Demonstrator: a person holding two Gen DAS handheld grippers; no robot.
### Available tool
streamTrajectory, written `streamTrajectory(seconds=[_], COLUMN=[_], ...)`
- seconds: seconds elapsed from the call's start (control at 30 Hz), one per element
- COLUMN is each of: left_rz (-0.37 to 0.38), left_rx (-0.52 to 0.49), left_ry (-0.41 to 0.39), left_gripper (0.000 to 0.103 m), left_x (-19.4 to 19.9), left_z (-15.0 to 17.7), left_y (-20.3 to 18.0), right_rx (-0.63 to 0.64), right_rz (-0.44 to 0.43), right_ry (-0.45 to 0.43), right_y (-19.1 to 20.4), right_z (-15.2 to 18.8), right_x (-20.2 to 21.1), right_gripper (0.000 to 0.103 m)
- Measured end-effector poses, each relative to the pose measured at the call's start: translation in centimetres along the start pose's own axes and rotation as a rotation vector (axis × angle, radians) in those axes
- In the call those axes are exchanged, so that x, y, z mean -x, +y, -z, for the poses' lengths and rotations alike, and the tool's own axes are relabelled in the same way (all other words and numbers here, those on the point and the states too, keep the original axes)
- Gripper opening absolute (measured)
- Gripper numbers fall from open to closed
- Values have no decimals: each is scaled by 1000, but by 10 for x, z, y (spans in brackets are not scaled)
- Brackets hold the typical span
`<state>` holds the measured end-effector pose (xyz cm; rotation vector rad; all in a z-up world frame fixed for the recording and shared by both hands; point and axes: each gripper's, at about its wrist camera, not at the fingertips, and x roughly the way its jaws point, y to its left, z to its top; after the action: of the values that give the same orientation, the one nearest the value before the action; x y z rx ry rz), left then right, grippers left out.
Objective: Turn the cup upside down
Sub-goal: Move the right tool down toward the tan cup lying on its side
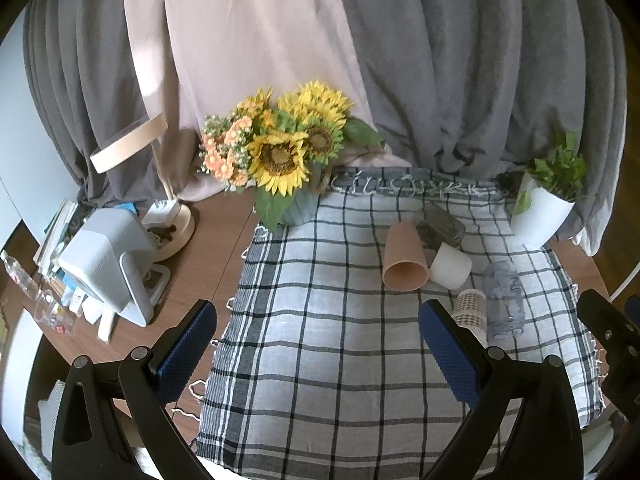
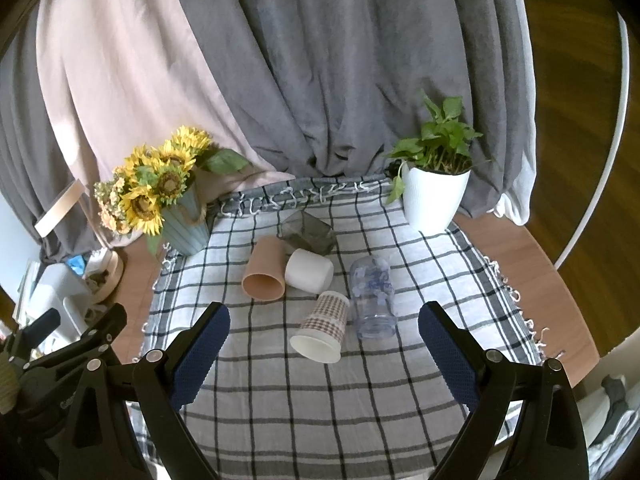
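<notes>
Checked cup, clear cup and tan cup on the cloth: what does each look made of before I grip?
Checked cup: likely paper, matte, with a printed brown check pattern and plain white inside at the rim. Clear cup: transparent, bluish, with a faint print; probably plastic, though glass cannot be ruled out. Tan cup: opaque, smooth, matte, uniform colour; plastic or ceramic, unclear. All three lie on their sides on the plaid cloth.

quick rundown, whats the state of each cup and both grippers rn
tan cup: on its side, mouth toward camera
white cup: on its side
checkered cup: on its side, mouth toward camera
clear cup: on its side
smoky glass: on its side
left gripper: open, empty
right gripper: open, empty
</notes>
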<state>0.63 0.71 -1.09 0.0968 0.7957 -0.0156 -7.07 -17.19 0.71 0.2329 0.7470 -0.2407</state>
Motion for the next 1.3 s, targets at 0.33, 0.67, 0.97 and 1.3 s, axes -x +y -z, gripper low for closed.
streamTrajectory(seconds=[0.33,0.67,0.97,1.3], left_rz=[-74,-85,-116,-120], left_rx=[50,104,143,146], left_ry=[88,149,205,215], left_gripper=[103,103,103,103], left_x=[-50,-102,-152,-190], left_z=[-11,-34,-57,-72], left_y=[17,31,36,35], right_rx=[51,142,176,127], right_rz=[-41,-139,-216,-203], right_ry=[108,242,431,624], right_y=[17,58,89,101], right_z=[-24,-62,-93,-94], right_x=[-63,-146,-233,-319], right_gripper=[96,96,95,92])
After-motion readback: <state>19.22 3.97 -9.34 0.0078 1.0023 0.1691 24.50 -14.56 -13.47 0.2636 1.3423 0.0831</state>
